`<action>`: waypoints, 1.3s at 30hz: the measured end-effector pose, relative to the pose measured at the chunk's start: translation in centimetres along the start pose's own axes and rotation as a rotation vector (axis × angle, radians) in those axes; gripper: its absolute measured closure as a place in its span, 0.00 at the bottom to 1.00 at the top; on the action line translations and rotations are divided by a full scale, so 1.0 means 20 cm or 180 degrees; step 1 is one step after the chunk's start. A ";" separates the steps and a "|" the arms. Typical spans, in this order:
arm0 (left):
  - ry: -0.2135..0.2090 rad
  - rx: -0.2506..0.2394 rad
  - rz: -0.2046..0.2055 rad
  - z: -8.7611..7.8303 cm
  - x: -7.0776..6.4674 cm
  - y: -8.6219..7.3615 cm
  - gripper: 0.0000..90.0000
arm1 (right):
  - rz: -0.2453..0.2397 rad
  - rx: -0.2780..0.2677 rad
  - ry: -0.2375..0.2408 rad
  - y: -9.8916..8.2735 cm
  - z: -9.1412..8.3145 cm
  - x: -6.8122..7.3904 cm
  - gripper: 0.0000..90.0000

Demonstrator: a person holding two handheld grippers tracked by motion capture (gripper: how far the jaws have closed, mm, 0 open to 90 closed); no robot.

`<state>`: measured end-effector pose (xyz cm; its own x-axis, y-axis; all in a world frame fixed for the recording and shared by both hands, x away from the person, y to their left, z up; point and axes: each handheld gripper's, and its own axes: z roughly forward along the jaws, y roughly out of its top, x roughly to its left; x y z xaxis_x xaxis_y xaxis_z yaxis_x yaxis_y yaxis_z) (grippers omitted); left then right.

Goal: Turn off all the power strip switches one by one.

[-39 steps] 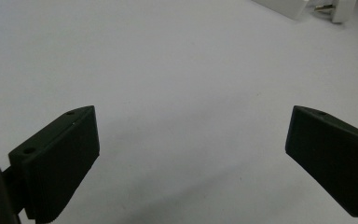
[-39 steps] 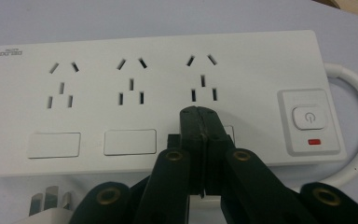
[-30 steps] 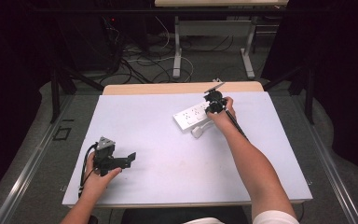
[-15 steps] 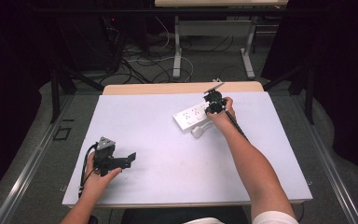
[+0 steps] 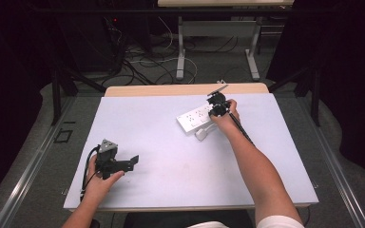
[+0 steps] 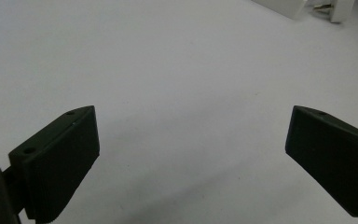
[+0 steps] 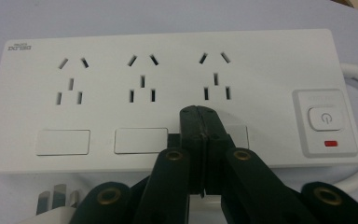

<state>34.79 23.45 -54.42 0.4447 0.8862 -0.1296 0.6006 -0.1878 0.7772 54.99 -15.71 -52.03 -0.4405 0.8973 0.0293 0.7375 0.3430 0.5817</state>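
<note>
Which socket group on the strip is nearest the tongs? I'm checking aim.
The right tongs sit just below the socket group beside the power button.

Right tongs [image 5: 217, 105] over power strip [image 5: 195, 118]

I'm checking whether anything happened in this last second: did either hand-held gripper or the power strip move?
Nothing visibly changed. The right hand-held gripper is still over the white power strip with its jaws together, the left hand-held gripper still rests open near the table's front left, and the strip and its plug lie where they were.
</note>
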 end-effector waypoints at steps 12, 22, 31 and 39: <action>0.0000 0.0000 0.0003 0.00 0.00 0.00 0.03 | -0.0013 -0.0029 -0.0037 0.00 0.00 0.00 1.00; -0.0004 0.0025 -0.0010 0.00 0.00 0.00 0.03 | -0.0012 -0.0004 -0.0023 0.00 0.00 0.01 1.00; 0.0002 0.0010 -0.0005 0.00 0.00 0.00 0.03 | -0.0061 -0.0031 0.0075 0.00 -0.01 0.07 1.00; 0.0000 0.0007 -0.0007 0.00 0.00 0.00 0.03 | -0.0105 -0.0036 0.0124 0.00 -0.01 0.10 1.00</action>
<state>34.80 23.41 -54.42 0.4433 0.8867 -0.1313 0.6032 -0.1867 0.7754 53.93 -14.00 -51.79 -0.4841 0.8740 0.0415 0.7165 0.3688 0.5921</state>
